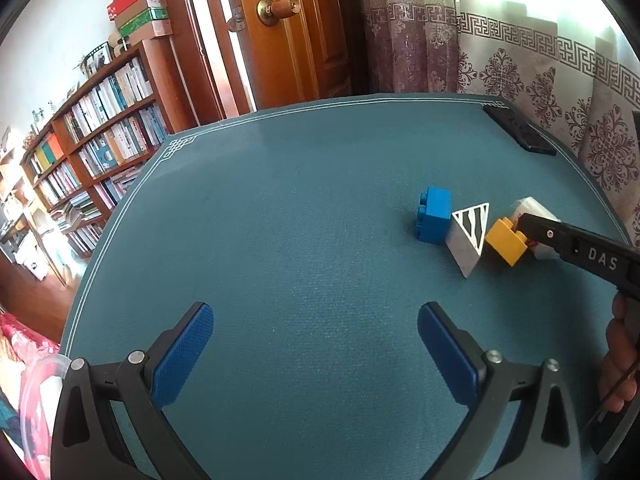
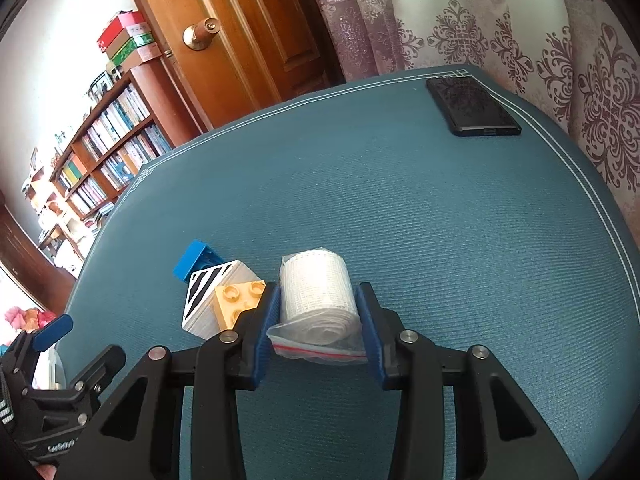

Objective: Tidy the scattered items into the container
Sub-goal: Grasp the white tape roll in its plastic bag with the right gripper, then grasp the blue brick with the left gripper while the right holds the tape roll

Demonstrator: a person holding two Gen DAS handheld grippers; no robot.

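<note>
The gauze roll (image 2: 318, 294), packed in a clear zip bag, is the thing in hand now; it lies on the blue desk (image 2: 440, 220) toward the right edge, with the other scattered items just at its left.

Going from left to right: the left tool (image 1: 316, 344) hovers over a bare part of the desk near the front edge, its two blue pads wide apart and holding nothing. A clear plastic rim (image 1: 36, 376) shows at the front left corner of its view; I think this is the container, but too little of it is visible to be sure. Further right lies the blue brick (image 1: 434, 216), then the white wedge with black stripes (image 1: 472, 228) touching it, then the yellow brick (image 1: 506, 240) just beside the wedge. Last comes the roll, and the right tool (image 2: 316, 320) has its pads on both sides of it. The pads seem to touch the bag, so I judge the tool closed on the roll, though the roll appears to rest on the desk, not yet lifted.

The roll's long axis points forward along the fingers, away from the person, so the pads press on its round sides. The left finger is very near the yellow brick. The right hand is clearly the nearer one. A black phone (image 2: 472, 106) lies at the far right corner.
</note>
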